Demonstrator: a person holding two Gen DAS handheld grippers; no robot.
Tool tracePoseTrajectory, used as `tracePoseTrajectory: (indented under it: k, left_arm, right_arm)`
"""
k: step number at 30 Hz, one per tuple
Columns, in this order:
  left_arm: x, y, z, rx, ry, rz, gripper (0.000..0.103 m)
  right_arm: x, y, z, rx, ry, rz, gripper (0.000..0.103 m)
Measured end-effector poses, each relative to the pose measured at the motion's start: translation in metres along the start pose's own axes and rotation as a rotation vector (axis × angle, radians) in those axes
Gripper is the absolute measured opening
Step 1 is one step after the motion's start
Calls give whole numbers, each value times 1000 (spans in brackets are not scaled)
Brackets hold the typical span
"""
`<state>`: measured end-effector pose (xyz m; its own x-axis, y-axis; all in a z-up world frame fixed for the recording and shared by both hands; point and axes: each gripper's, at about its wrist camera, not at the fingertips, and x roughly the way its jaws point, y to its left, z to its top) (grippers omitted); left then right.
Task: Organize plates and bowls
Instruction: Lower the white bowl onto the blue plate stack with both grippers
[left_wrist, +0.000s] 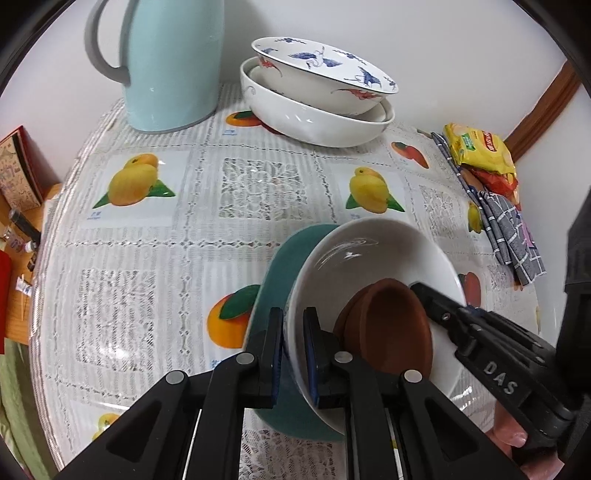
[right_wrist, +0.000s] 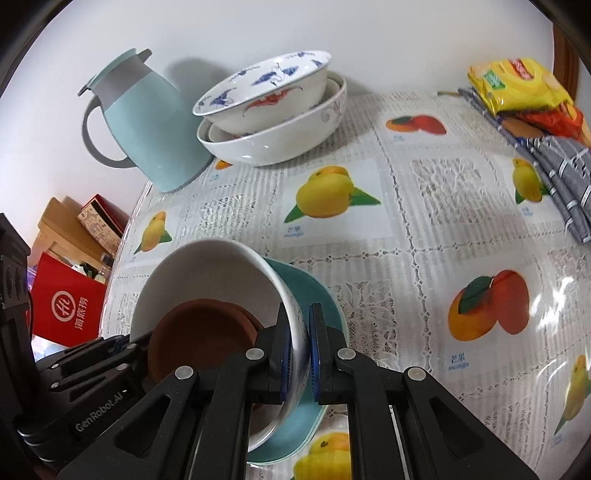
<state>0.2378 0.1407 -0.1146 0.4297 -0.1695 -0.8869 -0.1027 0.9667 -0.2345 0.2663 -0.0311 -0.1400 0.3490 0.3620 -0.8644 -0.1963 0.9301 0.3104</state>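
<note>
A white bowl (left_wrist: 373, 258) holds small brown dishes (left_wrist: 391, 332) and sits over a teal plate (left_wrist: 284, 269). My left gripper (left_wrist: 293, 354) is shut on the bowl's left rim. My right gripper (right_wrist: 299, 354) is shut on the opposite rim of the same white bowl (right_wrist: 207, 266), with the brown dishes (right_wrist: 199, 332) inside and the teal plate (right_wrist: 314, 295) under it. The right gripper's body shows in the left wrist view (left_wrist: 491, 354). At the back, a blue crane-patterned bowl (left_wrist: 325, 74) is stacked tilted in a larger white bowl (left_wrist: 314, 118).
A pale blue jug (left_wrist: 170, 62) stands back left by the wall. Snack packets (left_wrist: 480, 155) and a grey checked cloth (left_wrist: 513, 236) lie at the right edge. The fruit-print tablecloth (left_wrist: 177, 221) covers the table. A red bag (right_wrist: 66, 306) and boxes sit beyond the left edge.
</note>
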Motion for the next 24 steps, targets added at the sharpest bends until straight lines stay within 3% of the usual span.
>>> tracePoseTrajectory:
  k: [11, 24]
  left_arm:
    - [5, 3, -1, 7, -2, -19, 18]
    - [-7, 2, 0, 44, -19, -11, 24]
  right_arm:
    - [0, -8, 2, -15, 3, 39, 14]
    - [-16, -4, -1, -80, -34, 12, 17]
